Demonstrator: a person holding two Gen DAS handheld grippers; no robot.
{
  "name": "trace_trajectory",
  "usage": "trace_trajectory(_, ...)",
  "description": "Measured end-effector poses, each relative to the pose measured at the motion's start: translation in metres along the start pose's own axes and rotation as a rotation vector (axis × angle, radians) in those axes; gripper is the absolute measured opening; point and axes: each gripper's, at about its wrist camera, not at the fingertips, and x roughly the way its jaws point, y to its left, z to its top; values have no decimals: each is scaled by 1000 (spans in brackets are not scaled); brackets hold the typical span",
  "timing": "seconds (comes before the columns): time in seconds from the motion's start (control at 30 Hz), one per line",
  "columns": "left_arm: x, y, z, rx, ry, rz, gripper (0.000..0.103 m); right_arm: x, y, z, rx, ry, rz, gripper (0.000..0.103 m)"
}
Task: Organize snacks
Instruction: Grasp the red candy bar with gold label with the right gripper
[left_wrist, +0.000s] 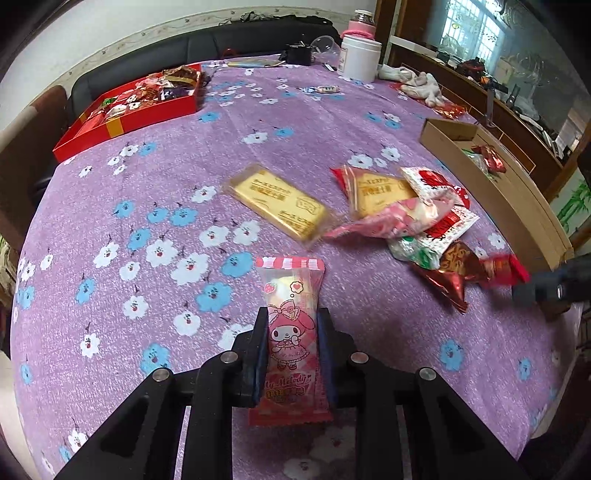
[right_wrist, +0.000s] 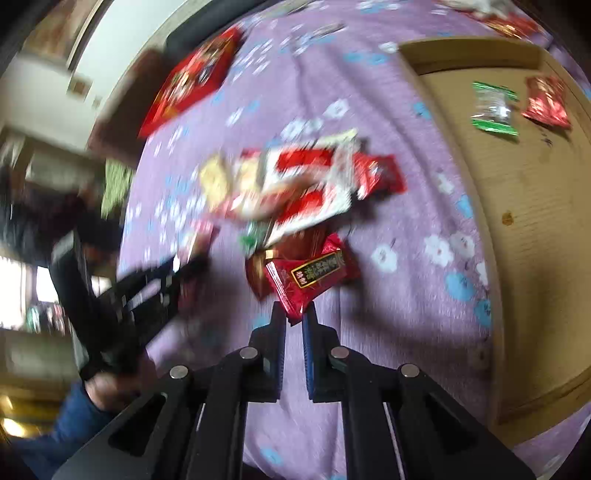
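My left gripper (left_wrist: 291, 317) is shut on a pink My Melody snack packet (left_wrist: 291, 325) and holds it above the purple flowered tablecloth (left_wrist: 147, 206). My right gripper (right_wrist: 294, 314) is shut on the corner of a small red candy packet (right_wrist: 308, 278); it also shows at the right edge of the left wrist view (left_wrist: 502, 269). A pile of snack packets (left_wrist: 417, 214) lies at centre right, with a yellow biscuit pack (left_wrist: 280, 203) apart on its left. The pile is blurred in the right wrist view (right_wrist: 295, 181).
A red gift box (left_wrist: 129, 107) with several sweets stands far left. A cardboard tray (right_wrist: 517, 221) at the right holds a green packet (right_wrist: 493, 107) and a red packet (right_wrist: 546, 101). A white canister (left_wrist: 360, 57) and socks (left_wrist: 417, 83) lie at the far edge.
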Motion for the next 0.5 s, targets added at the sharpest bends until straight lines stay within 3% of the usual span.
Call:
trace_trajectory(0.13, 0, 0, 0, -5, 2, -1, 24, 4, 12, -16, -146, 95, -67, 14)
trace_trajectory(0.23, 0, 1, -1, -10, 4, -2, 24, -10, 13, -21, -191, 76, -57, 43)
trace_trajectory(0.37, 0, 2, 0, -12, 5, 0, 24, -26, 6, -14, -145, 33, -45, 45)
trace_trajectory(0.5, 2, 1, 3, -5, 5, 5, 24, -9, -11, -5, -7, 56, -46, 45)
